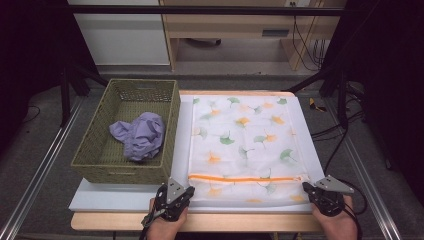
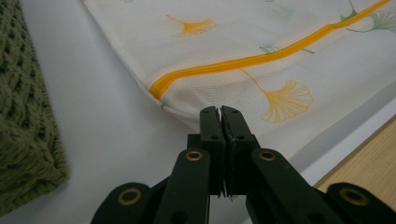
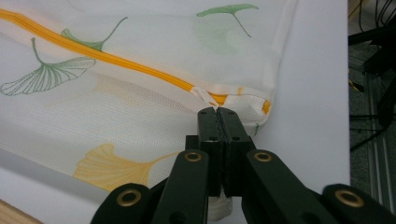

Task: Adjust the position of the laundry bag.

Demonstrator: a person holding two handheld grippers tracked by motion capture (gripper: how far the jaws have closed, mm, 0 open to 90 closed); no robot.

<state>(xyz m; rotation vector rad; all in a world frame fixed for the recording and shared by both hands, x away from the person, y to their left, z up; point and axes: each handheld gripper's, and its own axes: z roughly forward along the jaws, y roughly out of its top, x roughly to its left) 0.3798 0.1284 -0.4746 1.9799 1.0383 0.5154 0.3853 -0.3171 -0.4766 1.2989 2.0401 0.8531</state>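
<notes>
From the high view, a white mesh laundry bag (image 1: 245, 145) printed with green and orange ginkgo leaves lies flat on the white worktop (image 1: 125, 197), its orange zipper (image 1: 247, 178) running across near the front edge. The left gripper (image 1: 176, 192) sits at the bag's 7 o'clock corner and the right gripper (image 1: 314, 189) at its 5 o'clock corner, each in a hand rising from the bottom edge. At 9 o'clock from the bag stands a green woven basket (image 1: 95, 150) with a crumpled lilac cloth (image 1: 140, 135) inside.

In the left gripper view, the left gripper (image 2: 219, 111) has its 2 jaws pressed together, and the tips meet the white mesh fabric just below the zipper's end (image 2: 159, 87); whether fabric is pinched I cannot tell for sure. The basket's weave (image 2: 23, 126) shows at 9 o'clock.

In the right gripper view, the right gripper (image 3: 218, 112) is likewise closed tight, its tips pinching the small white pull tab (image 3: 204, 95) at the zipper's end, by the bag's corner (image 3: 261, 109).
</notes>
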